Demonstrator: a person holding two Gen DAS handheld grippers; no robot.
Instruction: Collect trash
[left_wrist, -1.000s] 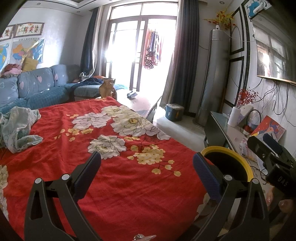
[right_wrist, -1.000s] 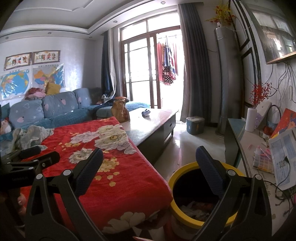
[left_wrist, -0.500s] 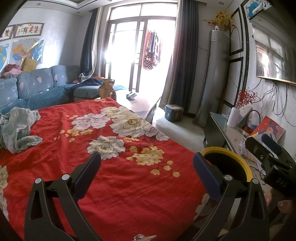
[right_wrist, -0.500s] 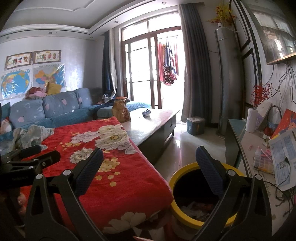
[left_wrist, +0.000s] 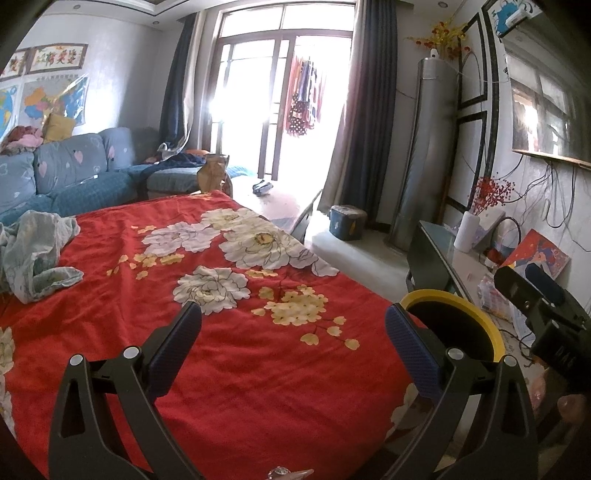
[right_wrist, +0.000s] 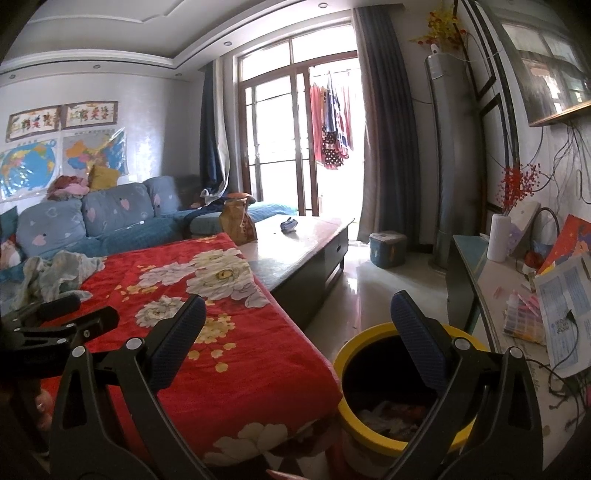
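Observation:
A yellow-rimmed trash bin (right_wrist: 373, 424) stands on the floor by the table's near right corner, with crumpled trash (right_wrist: 391, 413) at its bottom. It also shows in the left wrist view (left_wrist: 458, 299). My left gripper (left_wrist: 293, 325) is open and empty above the red flowered tablecloth (left_wrist: 236, 369). My right gripper (right_wrist: 297, 317) is open and empty, raised over the table's corner and the bin. A brown paper bag (right_wrist: 238, 223) and a small blue object (right_wrist: 288, 224) sit on the bare far end of the table.
A crumpled grey-green cloth (left_wrist: 33, 254) lies on the tablecloth at the left. A blue sofa (right_wrist: 103, 221) stands behind. A cluttered side cabinet (right_wrist: 517, 295) runs along the right wall. A small blue bin (right_wrist: 388, 249) stands by the curtain.
Both grippers stay open and almost still; the left view has drifted very slightly.

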